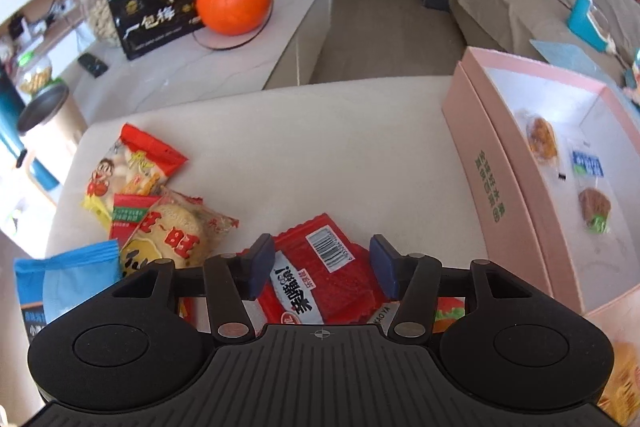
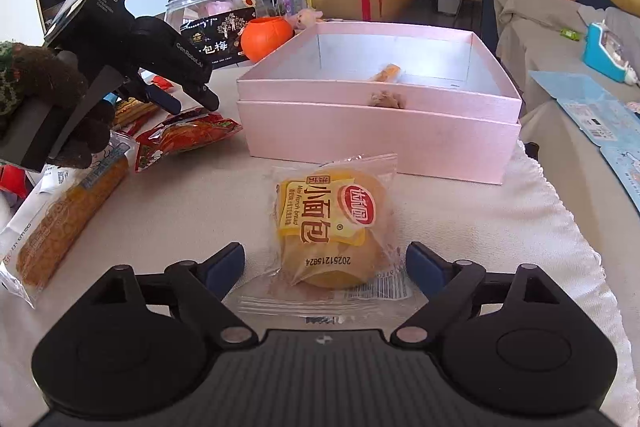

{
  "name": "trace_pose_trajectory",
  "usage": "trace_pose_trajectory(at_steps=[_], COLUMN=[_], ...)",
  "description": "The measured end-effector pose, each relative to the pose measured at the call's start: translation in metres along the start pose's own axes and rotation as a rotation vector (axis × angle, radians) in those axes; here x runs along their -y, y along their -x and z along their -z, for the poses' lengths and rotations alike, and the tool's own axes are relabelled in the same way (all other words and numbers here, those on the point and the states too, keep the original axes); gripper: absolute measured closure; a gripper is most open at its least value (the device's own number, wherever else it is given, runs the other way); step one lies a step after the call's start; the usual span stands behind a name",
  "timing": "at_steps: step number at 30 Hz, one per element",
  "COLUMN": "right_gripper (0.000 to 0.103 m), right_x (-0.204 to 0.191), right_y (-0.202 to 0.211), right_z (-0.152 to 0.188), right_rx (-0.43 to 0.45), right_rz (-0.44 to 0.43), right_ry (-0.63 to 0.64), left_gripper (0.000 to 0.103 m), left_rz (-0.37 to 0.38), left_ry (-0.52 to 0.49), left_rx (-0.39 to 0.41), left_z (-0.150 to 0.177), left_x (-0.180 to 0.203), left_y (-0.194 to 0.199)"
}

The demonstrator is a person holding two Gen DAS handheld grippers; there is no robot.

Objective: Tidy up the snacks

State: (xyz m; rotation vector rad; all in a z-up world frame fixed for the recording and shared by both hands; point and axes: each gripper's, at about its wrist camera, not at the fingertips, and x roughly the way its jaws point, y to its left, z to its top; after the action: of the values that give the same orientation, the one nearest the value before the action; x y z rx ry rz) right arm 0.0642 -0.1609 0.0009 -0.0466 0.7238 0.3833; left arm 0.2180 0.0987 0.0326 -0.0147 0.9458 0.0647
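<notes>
Right under my left tongs [image 1: 322,263] a red pack [image 1: 320,275] is lying flat on the cloth [image 1: 320,147]; I'm holding the jaws wide w/ a pad on either side of it, can't tell if they're touching it yet. Left of that, rice crackers [image 1: 176,235] are overlapping a red-yellow bag [image 1: 128,167], w/ a blue bag [image 1: 68,279] at the near left edge. Pink box [image 1: 492,179] is sitting far right, open, a few wrapped bits inside.

Meanwhile my right tongs [image 2: 325,265] are gaping wide around the near end of a bread pack [image 2: 332,223], pads apart from it. Box [image 2: 376,131] is just beyond the bread. Left hand [image 2: 48,99], gloved, is gripping the other tool at far left, above more snacks, incl. a long pack [image 2: 60,219].
</notes>
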Motion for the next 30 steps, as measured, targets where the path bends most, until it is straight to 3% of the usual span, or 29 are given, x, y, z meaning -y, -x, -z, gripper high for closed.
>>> trace_pose_trajectory(at_steps=[2,9,14,15,17,19,23,26,30], right_gripper=[0.014,0.014,0.013,0.013,0.013,0.011,0.007,0.006,0.006], right_x=[0.000,-0.001,-0.002,-0.002,-0.002,-0.002,-0.003,-0.006,-0.006], right_y=[0.001,0.001,0.001,0.001,0.001,0.000,-0.003,-0.004,-0.004], right_z=[0.000,0.001,0.000,0.000,0.000,0.000,-0.001,0.000,-0.001], right_rx=[-0.001,-0.002,-0.004,-0.004,-0.004,-0.007,-0.019,-0.023,-0.023], right_rz=[0.000,0.002,0.003,0.003,0.003,-0.001,-0.009,-0.001,-0.001], right_ry=[0.003,0.005,0.011,0.011,0.010,0.013,0.030,0.041,0.041], left_gripper=[0.043,0.034,0.035,0.037,0.051,0.084,0.085,0.085,0.080], left_rz=[0.002,0.051,0.057,0.059,0.101,0.157,0.180,0.189,0.069], left_ry=[-0.012,0.086,0.081,0.091,0.112,0.131,0.078,0.099,0.114], left_rx=[0.021,0.007,0.003,-0.002,0.012,0.047,0.093,0.116,0.105], left_z=[0.003,0.003,0.005,0.004,0.006,0.007,0.015,0.019,0.015], left_x=[0.000,-0.029,-0.031,-0.031,-0.035,-0.037,-0.031,-0.038,-0.056], left_y=[-0.001,-0.002,-0.001,0.000,0.004,0.015,0.040,0.047,0.050])
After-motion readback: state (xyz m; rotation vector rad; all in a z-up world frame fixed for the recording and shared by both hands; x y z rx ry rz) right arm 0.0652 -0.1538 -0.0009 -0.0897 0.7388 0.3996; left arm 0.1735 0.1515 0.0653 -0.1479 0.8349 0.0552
